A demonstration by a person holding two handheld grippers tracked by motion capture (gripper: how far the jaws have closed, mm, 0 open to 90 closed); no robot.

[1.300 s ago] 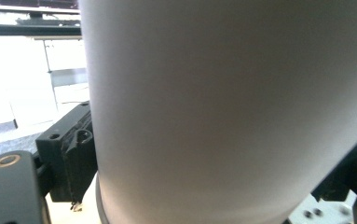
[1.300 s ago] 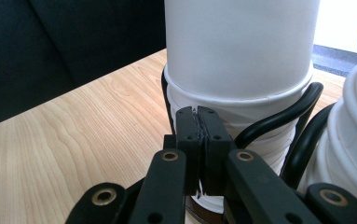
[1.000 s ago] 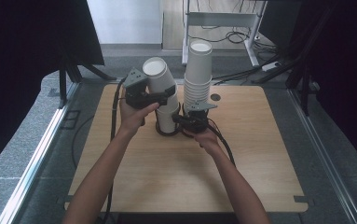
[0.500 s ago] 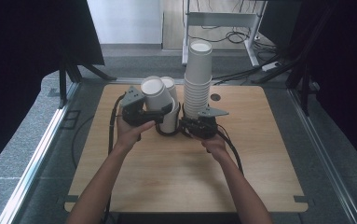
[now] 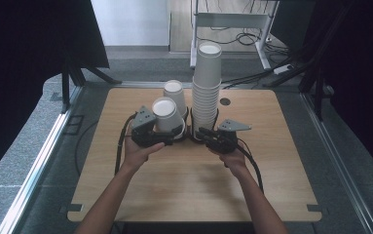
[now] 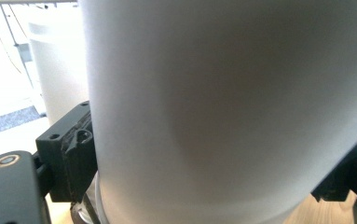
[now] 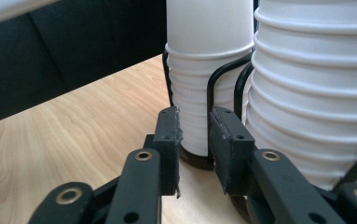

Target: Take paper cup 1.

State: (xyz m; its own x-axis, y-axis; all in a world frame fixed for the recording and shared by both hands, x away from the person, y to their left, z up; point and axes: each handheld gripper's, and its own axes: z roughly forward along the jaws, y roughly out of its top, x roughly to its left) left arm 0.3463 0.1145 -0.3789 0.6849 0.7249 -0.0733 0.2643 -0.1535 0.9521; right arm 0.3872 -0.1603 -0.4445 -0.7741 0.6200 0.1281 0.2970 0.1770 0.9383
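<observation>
A white paper cup [image 5: 164, 112] [image 6: 223, 107], held bottom-up, sits between the jaws of my left gripper [image 5: 172, 132] [image 6: 209, 172], which is shut on it. It hangs just in front of a short stack of cups [image 5: 174, 91] [image 7: 209, 70]. To the right rises a tall stack of cups [image 5: 206, 87] [image 7: 316, 93]; both stacks stand in black wire holders [image 7: 211, 93]. My right gripper [image 5: 202, 132] [image 7: 194, 126] lies low at the tall stack's base. Its jaws have just been opening and stand a little apart with nothing between them.
The stacks stand at the far middle of the wooden table [image 5: 281, 165]. A round hole [image 5: 225, 102] lies right of the tall stack. Beyond the far edge is a white metal frame [image 5: 233, 22] with cables. Dark curtains flank both sides.
My left gripper has come down with the cup, from high above the table to just in front of the short stack. The right gripper has drawn back from the tall stack's base and parted its jaws.
</observation>
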